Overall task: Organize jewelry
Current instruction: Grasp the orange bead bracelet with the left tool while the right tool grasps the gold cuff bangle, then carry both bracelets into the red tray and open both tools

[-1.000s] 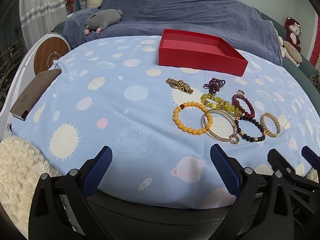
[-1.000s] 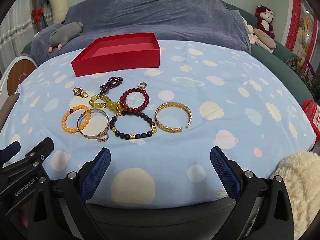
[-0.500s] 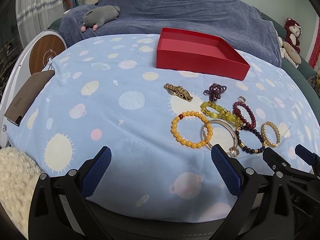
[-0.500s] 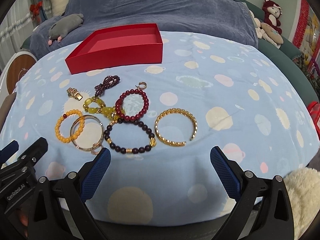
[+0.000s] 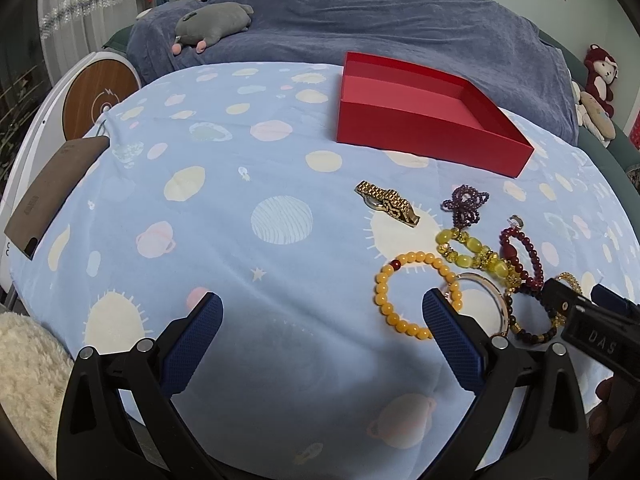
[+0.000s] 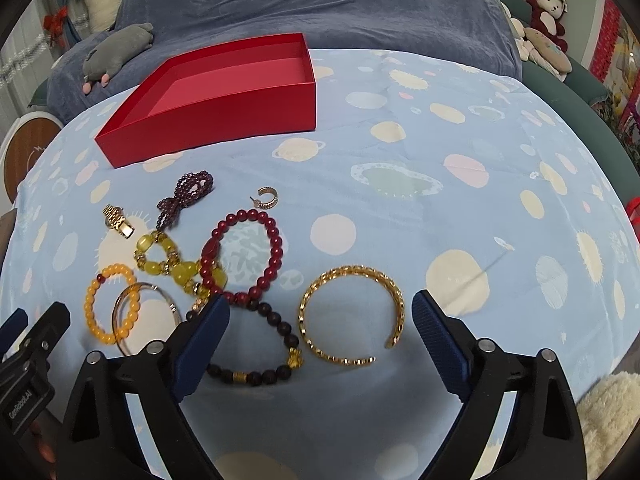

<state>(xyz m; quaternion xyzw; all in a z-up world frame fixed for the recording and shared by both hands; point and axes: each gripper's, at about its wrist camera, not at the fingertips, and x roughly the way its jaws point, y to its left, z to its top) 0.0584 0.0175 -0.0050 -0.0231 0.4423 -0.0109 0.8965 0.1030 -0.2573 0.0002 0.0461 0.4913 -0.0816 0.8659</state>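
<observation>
Several pieces of jewelry lie on the blue planet-print cloth in front of an empty red box. My right gripper hangs low over a gold open bangle. Its jaws are closing, with the bangle between them but untouched by the pads. A dark bead bracelet runs under its left finger. My left gripper is open and holds nothing, with an orange bead bracelet by its right finger. A gold watch, purple beads, yellow beads and a red bracelet lie beyond.
A small gold earring lies above the red bracelet, and a rose-gold bangle overlaps the orange beads. A brown flat case rests at the cloth's left edge. A grey plush lies on the blue-covered sofa behind. Fluffy white rugs flank the front.
Both grippers have moved forward and lower toward the jewelry. The gold bangle now lies between the right gripper's fingers, which stand slightly narrower. The orange bracelet is now beside the left gripper's right finger.
</observation>
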